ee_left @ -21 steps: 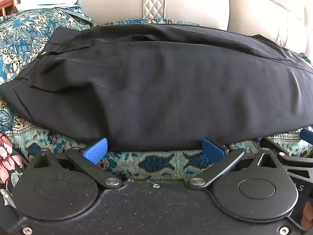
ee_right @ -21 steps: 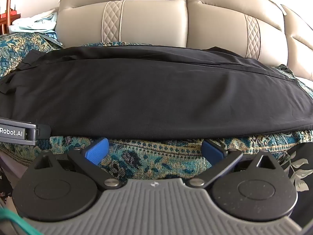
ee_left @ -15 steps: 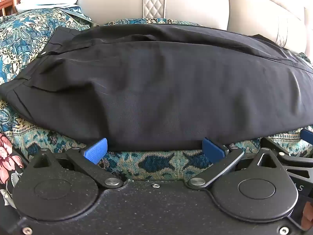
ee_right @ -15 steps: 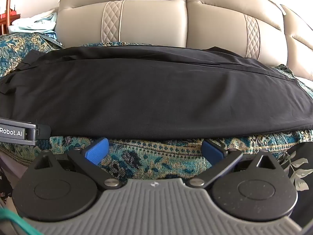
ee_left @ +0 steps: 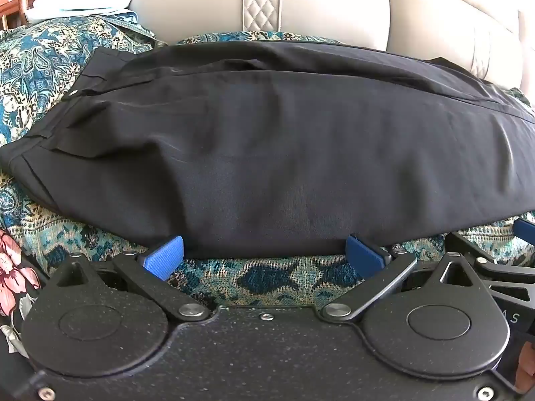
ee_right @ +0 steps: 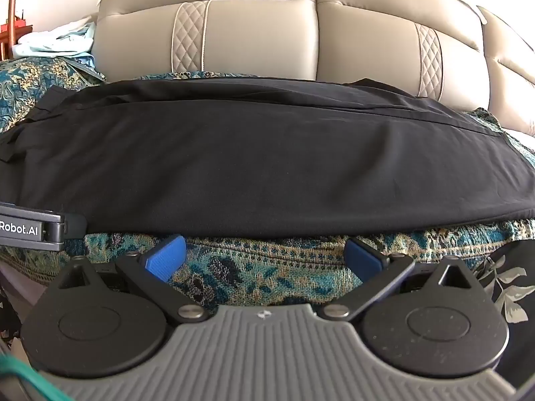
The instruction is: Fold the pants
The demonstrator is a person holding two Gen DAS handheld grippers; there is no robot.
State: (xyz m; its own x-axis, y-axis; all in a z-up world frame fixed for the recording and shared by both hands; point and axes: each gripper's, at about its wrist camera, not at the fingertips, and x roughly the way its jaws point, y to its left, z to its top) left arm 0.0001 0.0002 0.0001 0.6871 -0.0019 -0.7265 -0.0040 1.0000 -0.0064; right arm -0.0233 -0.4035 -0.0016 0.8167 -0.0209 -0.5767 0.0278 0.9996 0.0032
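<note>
Both claws stand with jaws wide apart and grip nothing: the left claw (ee_left: 264, 257) and the right claw (ee_right: 265, 255) sit at the near hem of the black pants (ee_left: 284, 153). The pants lie lengthwise across the patterned sofa cover (ee_left: 281, 277), along its front edge. Nothing has shifted since the earlier frames; judged, the fold has not begun.
</note>
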